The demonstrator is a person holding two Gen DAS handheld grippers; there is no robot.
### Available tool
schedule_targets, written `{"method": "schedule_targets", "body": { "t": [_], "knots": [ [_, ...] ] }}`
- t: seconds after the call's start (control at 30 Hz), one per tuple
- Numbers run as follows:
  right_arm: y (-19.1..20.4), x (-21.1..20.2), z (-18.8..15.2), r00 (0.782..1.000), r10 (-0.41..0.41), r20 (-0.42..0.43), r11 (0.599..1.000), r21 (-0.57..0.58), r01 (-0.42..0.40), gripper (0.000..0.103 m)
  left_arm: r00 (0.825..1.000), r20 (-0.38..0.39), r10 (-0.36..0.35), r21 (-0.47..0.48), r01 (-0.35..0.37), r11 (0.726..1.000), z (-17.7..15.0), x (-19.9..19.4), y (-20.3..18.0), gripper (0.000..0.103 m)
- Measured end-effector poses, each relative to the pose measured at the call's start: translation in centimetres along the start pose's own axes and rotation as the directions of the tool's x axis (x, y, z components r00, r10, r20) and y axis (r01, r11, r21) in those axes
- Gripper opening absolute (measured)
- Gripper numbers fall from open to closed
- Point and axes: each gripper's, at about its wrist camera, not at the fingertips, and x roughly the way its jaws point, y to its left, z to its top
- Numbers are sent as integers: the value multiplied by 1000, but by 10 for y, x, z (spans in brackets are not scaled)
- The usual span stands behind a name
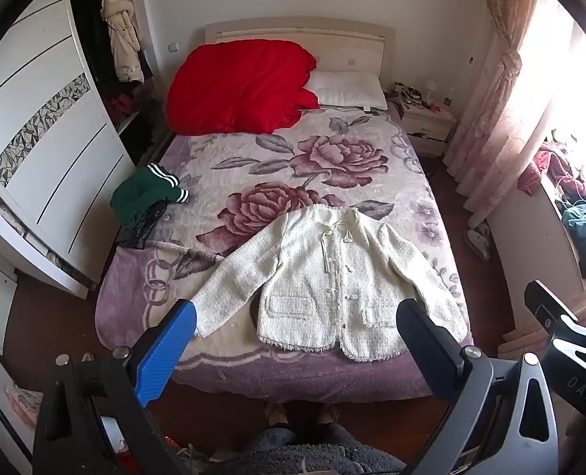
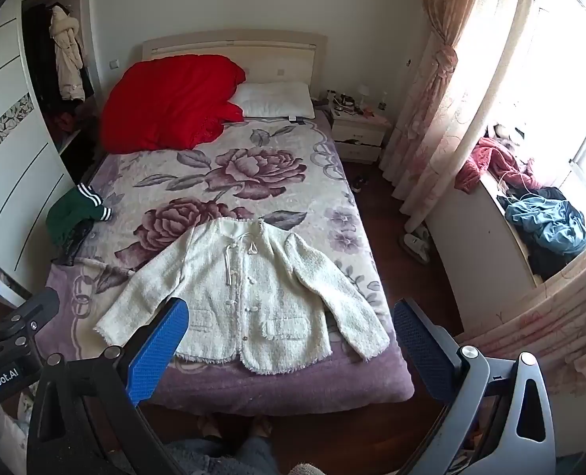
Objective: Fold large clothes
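A cream woolly jacket (image 1: pixel 324 277) (image 2: pixel 249 289) lies flat and face up near the foot of the bed (image 1: pixel 221 372) (image 2: pixel 293 388), buttoned, with both sleeves spread out to the sides. My left gripper (image 1: pixel 297 316) hangs above the foot of the bed, open wide, with nothing between its blue fingers (image 1: pixel 166 348). My right gripper (image 2: pixel 291 316) is open too and empty, held at a similar height above the jacket's hem. Neither gripper touches the cloth. The right gripper's body shows at the right edge of the left wrist view.
A green garment with white stripes (image 1: pixel 142 198) (image 2: pixel 75 213) lies at the bed's left edge. A red quilt (image 1: pixel 241 87) and a white pillow (image 1: pixel 348 89) are at the head. A white wardrobe (image 1: pixel 47 150) stands left, a nightstand (image 2: pixel 358 134) and curtains (image 2: pixel 443 91) right. A person's feet stand at the bed's foot.
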Motion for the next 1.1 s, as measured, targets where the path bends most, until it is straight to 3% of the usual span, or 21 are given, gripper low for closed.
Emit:
{"method": "schedule_targets", "body": {
  "t": [1.1],
  "knots": [
    [10,-17,12,1000,10,25,1000,-10,-10,103,999,52,-1,-6,2,1000,-1,-18,1,103]
  ]
}}
